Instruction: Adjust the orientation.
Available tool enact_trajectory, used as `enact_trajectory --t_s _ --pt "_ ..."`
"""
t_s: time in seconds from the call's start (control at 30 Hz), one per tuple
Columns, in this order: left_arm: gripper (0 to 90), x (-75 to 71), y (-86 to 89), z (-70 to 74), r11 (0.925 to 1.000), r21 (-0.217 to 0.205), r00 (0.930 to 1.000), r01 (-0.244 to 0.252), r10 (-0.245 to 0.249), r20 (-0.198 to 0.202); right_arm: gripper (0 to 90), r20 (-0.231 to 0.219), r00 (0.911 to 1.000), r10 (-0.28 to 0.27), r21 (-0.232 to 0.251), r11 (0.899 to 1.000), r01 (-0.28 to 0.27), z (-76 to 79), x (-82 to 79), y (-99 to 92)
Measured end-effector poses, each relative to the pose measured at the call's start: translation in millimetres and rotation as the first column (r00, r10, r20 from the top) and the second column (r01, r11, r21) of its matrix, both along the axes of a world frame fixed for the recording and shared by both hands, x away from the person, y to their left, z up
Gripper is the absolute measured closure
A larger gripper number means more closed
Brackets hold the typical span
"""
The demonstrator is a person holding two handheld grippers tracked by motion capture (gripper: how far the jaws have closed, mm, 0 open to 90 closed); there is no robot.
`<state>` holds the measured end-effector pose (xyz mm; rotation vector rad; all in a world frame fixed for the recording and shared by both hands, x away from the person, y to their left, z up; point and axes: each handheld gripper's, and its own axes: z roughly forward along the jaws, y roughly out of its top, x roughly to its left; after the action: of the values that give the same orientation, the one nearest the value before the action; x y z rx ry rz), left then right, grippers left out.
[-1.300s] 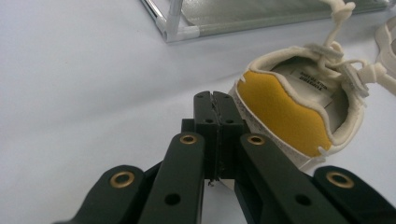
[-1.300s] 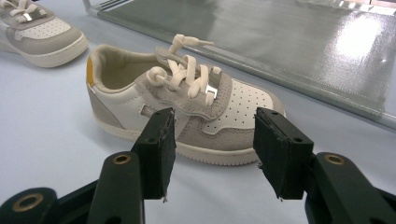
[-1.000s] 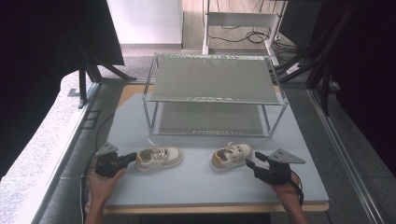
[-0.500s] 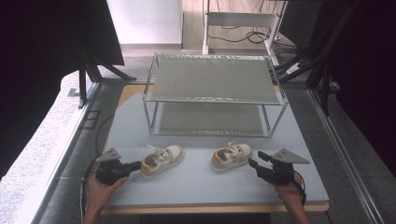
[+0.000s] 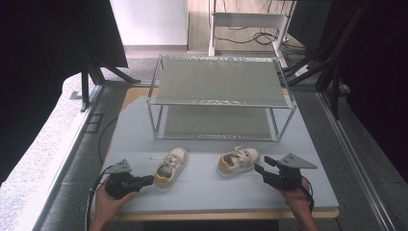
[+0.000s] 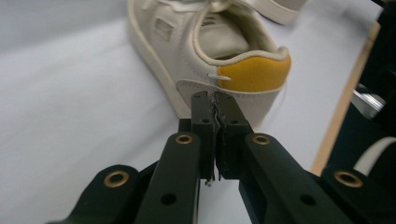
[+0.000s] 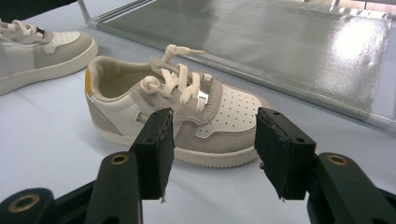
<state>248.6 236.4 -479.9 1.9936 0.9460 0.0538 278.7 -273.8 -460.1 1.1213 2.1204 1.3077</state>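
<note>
Two small white-and-grey sneakers with yellow heel tabs lie on the pale blue mat in front of a wire rack. The left shoe (image 5: 171,163) (image 6: 210,42) points its toe diagonally toward the rack. My left gripper (image 5: 150,179) (image 6: 213,98) is shut with nothing between its jaws, its tips right at that shoe's heel. The right shoe (image 5: 238,160) (image 7: 229,109) lies on its sole, side on to my right gripper (image 5: 261,164) (image 7: 212,121). That gripper is open just short of the shoe and holds nothing.
A two-level metal rack (image 5: 216,82) stands at the back of the mat, its lower shelf (image 7: 261,42) just behind the shoes. The table's wooden front edge (image 5: 216,215) runs close under both hands. Dark frames flank the table.
The left shoe has swung round, toe toward the rack. My left gripper has drawn back toward the near edge. The right gripper and right shoe have barely moved.
</note>
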Motion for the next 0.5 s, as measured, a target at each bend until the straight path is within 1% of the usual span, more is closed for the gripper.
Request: enact_trajectory --t_s 0.03,0.07,0.1,0.2,0.3,0.37,0.43,0.47,0.5 --pt "88.1 -0.1 -3.3 0.2 0.9999 -0.001 0.9999 0.016 -0.016 0.002 47.2 -0.001 1.0 0.001 0.0 1.0 -0.001 0.2 -0.3 0.0" --pt "88.1 -0.1 -3.3 0.2 0.9999 -0.001 0.9999 0.016 -0.016 0.002 47.2 -0.001 1.0 0.001 0.0 1.0 -0.001 0.2 -0.3 0.0" --pt "88.1 0.0 -6.8 0.0 0.9992 -0.006 0.9992 0.039 -0.039 -0.002 47.2 0.0 1.0 -0.001 0.001 1.0 0.001 0.2 -0.5 -0.2" --pt "88.0 -0.1 -13.6 0.0 0.9974 -0.009 0.9974 0.072 -0.072 -0.004 47.2 0.0 1.0 -0.003 0.001 1.0 0.003 0.2 -1.2 -0.8" --pt "87.2 0.1 -18.0 0.5 0.9961 -0.005 0.9962 0.088 -0.088 -0.003 47.2 0.002 1.0 -0.004 0.004 1.0 0.004 0.8 -2.0 -1.4" --pt "86.2 0.2 -18.4 0.5 0.9962 -0.004 0.9962 0.087 -0.087 -0.003 47.2 0.005 1.0 -0.005 0.007 1.0 0.005 1.0 -2.3 -1.3" --pt "85.6 0.6 -13.6 2.8 0.9975 -0.015 0.9976 0.069 -0.069 0.007 48.3 0.013 0.9999 -0.001 0.035 0.999 0.001 4.2 -4.6 -1.8" --pt "85.3 0.6 -13.6 2.8 0.9975 -0.015 0.9976 0.069 -0.069 0.007 48.8 0.017 0.9999 0.001 0.043 0.999 -0.002 5.9 -5.7 -1.8" --pt "84.7 0.9 -6.5 6.5 0.9992 -0.03 0.9995 0.027 -0.026 0.019 49.1 0.022 0.9998 0.0 0.048 0.999 -0.002 7.5 -6.6 -1.5"
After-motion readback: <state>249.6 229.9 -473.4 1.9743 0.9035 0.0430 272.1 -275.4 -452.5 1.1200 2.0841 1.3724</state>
